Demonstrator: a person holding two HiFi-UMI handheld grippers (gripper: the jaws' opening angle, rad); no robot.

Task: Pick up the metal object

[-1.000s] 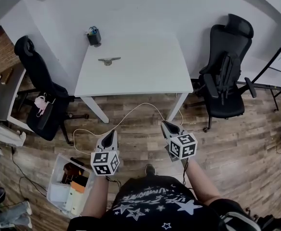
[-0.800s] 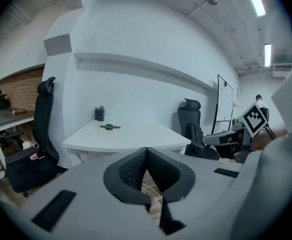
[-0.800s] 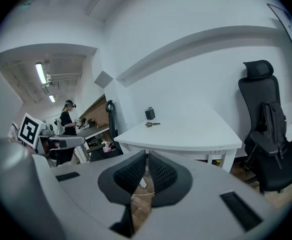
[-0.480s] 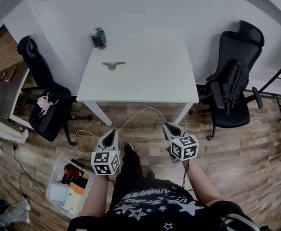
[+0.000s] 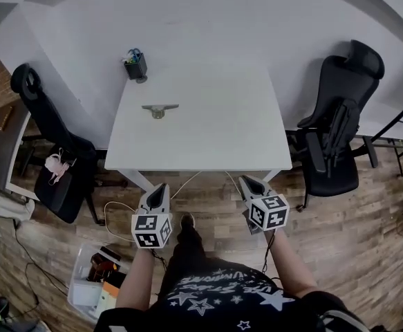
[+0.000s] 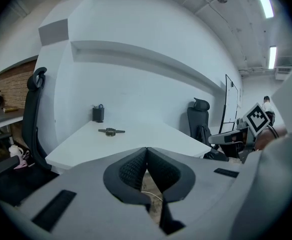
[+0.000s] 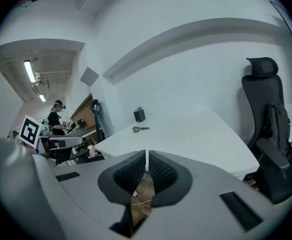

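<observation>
The metal object (image 5: 160,108) is a flat grey bar with a round middle, lying on the left part of the white table (image 5: 215,130); it also shows far off as the metal object (image 6: 111,131) and the metal object (image 7: 140,128) in the gripper views. My left gripper (image 5: 157,194) hovers over the floor just short of the table's front edge, its jaws shut with nothing between them. My right gripper (image 5: 251,184) hangs level with it to the right, also shut and empty. In their own views the left gripper (image 6: 147,150) and the right gripper (image 7: 147,153) point at the table.
A dark pen holder (image 5: 135,66) stands at the table's back left corner. Black office chairs flank the table: one chair (image 5: 45,137) on the left, another chair (image 5: 339,133) on the right. A white cable (image 5: 118,206) lies on the wood floor. A bin of items (image 5: 94,282) sits at lower left.
The table has come closer as the person stepped forward; both grippers now sit just short of its front edge. Both have stayed shut.
</observation>
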